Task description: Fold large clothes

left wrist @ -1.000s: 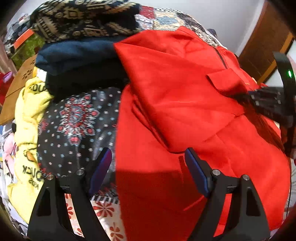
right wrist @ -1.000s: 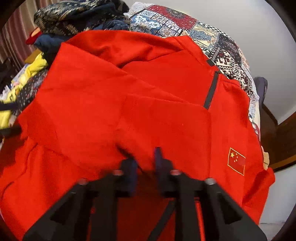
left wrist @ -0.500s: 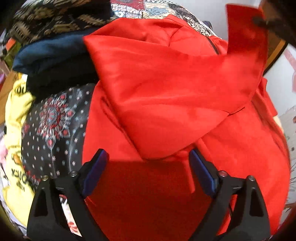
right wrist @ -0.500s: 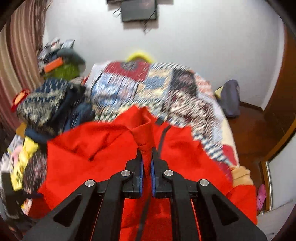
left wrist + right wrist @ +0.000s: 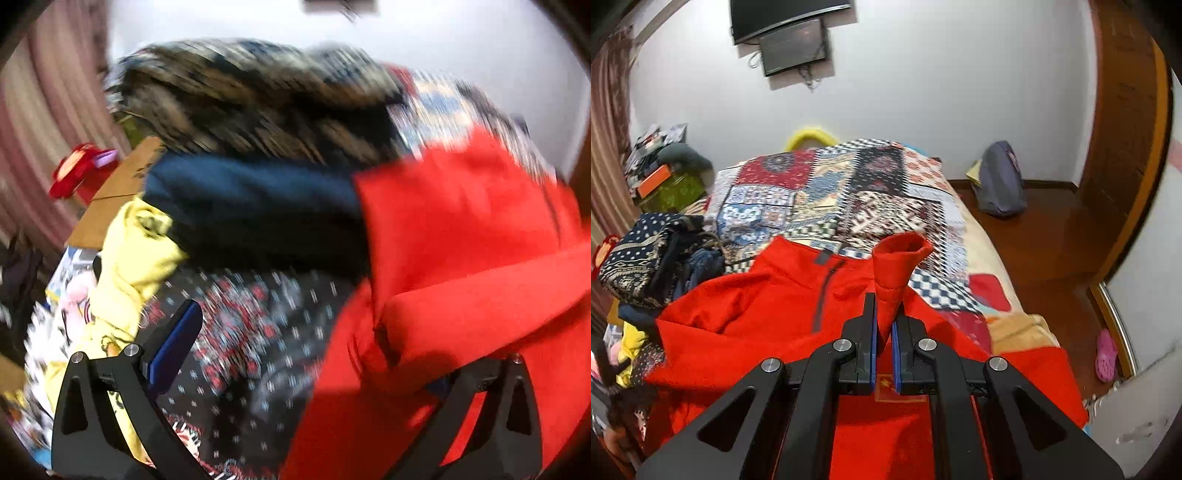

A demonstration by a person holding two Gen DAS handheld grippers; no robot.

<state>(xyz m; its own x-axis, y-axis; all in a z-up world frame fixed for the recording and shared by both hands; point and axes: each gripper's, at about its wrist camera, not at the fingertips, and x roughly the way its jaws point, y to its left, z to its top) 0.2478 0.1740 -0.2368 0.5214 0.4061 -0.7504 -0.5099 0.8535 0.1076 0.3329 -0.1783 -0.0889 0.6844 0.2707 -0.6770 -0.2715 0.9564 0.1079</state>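
We see our left tongs [image 5: 306,354] spread wide over the dark patterned cloth [image 5: 258,332], nothing pinched, the red jacket [image 5: 461,240] lying at three o'clock on the bed [image 5: 827,199], and our right tongs [image 5: 882,328] clamped on its raised sleeve cuff [image 5: 897,266].

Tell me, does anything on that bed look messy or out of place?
Yes. The red jacket lies rumpled rather than flat, and one sleeve cuff sticks straight up, pinched in the right gripper. At the bed's left edge a pile of clothes sits in a loose heap.
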